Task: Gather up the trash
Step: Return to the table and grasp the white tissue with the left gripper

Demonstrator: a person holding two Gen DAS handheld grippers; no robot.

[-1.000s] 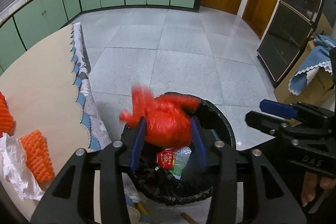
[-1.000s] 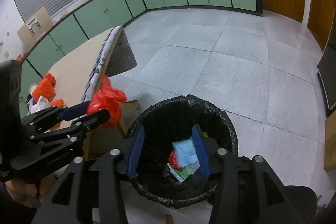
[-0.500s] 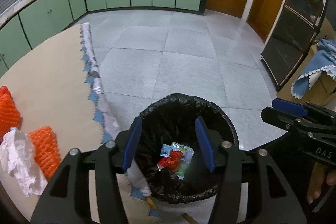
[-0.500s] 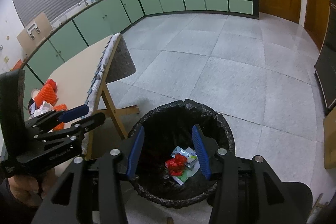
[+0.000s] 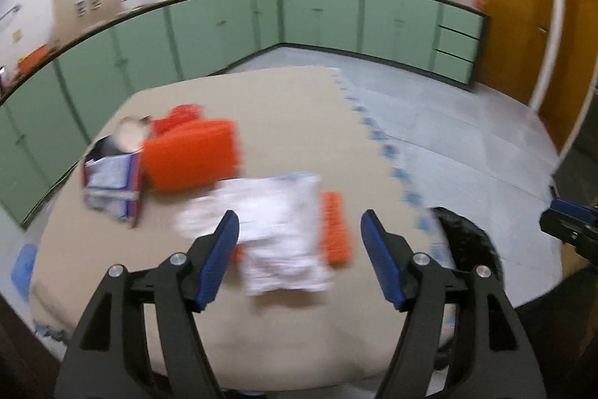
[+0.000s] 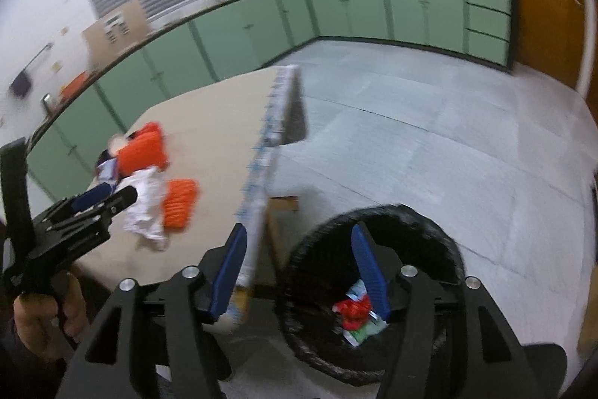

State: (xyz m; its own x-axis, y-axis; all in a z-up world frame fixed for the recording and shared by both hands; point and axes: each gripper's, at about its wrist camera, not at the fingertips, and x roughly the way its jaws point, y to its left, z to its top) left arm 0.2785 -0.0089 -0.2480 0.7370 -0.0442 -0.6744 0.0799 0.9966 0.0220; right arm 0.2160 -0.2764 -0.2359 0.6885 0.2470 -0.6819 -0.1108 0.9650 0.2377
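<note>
Your left gripper [image 5: 299,238] was spread wide and empty over the table [image 5: 291,107]; the right gripper [image 6: 299,268], also spread and empty, hung above the bin [image 6: 444,242]. Risk: view was motion-blurred, so closing then could pinch only a loose corner and drop the wrapper [image 5: 280,234], or snag the orange pad [image 5: 334,227] touching its right side. Wrapper lay just beyond and between your left fingertips, bin off right.

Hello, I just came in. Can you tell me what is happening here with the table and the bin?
A person is clearing trash with two tools. The left hand-held gripper is open and empty above the table, aimed at a crumpled white paper lying beside orange foam nets. The right hand-held gripper, also open, hangs over the black-lined trash bin, which holds a red bag and wrappers.
</note>
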